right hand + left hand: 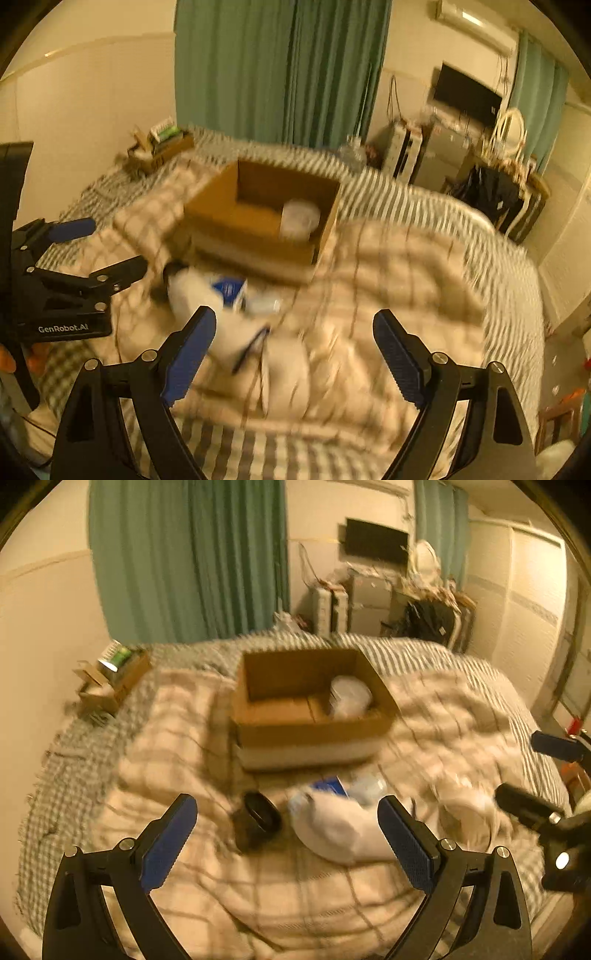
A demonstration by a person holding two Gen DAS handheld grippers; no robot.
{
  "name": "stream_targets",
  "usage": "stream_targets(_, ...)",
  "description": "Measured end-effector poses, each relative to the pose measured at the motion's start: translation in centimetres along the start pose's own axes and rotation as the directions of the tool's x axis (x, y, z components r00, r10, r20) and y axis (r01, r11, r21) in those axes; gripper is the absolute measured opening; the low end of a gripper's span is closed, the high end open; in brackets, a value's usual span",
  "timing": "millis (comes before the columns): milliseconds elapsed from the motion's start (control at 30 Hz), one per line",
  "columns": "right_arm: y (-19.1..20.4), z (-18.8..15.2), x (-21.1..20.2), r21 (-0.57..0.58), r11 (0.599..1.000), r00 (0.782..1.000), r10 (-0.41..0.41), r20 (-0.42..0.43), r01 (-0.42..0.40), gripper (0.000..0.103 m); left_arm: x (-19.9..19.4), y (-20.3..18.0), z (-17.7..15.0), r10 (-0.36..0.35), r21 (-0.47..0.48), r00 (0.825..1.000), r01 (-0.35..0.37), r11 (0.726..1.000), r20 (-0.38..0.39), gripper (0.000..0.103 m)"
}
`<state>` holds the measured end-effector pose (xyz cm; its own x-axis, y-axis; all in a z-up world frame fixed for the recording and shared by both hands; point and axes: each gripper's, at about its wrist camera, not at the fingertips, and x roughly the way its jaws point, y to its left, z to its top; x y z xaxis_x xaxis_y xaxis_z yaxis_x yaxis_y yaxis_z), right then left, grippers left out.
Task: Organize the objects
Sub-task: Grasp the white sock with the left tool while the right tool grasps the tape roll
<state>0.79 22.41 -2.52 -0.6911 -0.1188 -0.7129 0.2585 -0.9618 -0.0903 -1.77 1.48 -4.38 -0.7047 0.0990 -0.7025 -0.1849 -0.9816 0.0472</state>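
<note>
An open cardboard box sits on the checked bedspread, with a white round container inside at its right; the box and container also show in the right wrist view. In front of the box lie a black cup on its side, a white cloth item, a blue-and-white packet and a clear plastic piece. My left gripper is open and empty, above the cup and cloth. My right gripper is open and empty over the bedspread, right of the white cloth and packet.
A smaller cardboard box with a green item stands at the bed's far left corner. Green curtains hang behind the bed. A cluttered desk and a wall screen are at the far right. Another white cloth lies right of the left gripper.
</note>
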Motion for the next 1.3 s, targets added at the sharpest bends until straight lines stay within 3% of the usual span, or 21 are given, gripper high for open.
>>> stream_targets(167,0.3,-2.7,2.0,0.027,0.999,0.996,0.037,-0.077,-0.035,0.085,3.7,-2.3,-2.4,-0.015,0.057,0.996,0.020,0.998,-0.089,0.101)
stream_targets(233,0.3,-2.9,2.8,0.027,0.999,0.994,0.048,-0.103,-0.046,0.072,4.6,-2.7,-2.8,-0.018,0.067,0.995,0.025,0.997,-0.102,0.101)
stream_targets(367,0.2,-3.3,4.0,0.049,0.997,0.988,0.065,-0.140,-0.059,0.065,6.3,-3.0,-3.0,-0.033,0.071,0.992,0.042,0.997,-0.121,0.101)
stream_targets(533,0.0,-3.5,4.5,0.067,0.996,0.985,0.069,-0.159,-0.059,0.033,8.1,-3.2,-2.8,-0.050,0.064,0.988,0.060,0.996,-0.144,0.101)
stream_targets(700,-0.1,-3.2,4.3,0.074,0.996,0.987,0.067,-0.145,-0.056,0.029,9.3,-4.1,-2.3,-0.103,0.089,0.986,0.115,0.989,-0.132,0.100)
stream_targets(900,-0.2,-2.7,4.0,0.081,0.995,0.990,0.067,-0.122,-0.057,0.029,9.4,-4.0,-2.6,-0.162,0.089,0.978,0.174,0.981,-0.131,0.076)
stream_targets(1067,0.1,-1.8,3.4,0.073,0.996,0.993,0.066,-0.094,-0.060,0.029,8.6,-2.9,-2.5,-0.173,0.076,0.978,0.183,0.980,-0.117,0.045)
stream_targets(1300,0.1,-0.2,1.7,0.076,0.996,0.998,0.050,-0.049,-0.047,0.029,6.2,-1.2,-2.4,-0.181,0.049,0.977,0.187,0.981,-0.109,0.037)
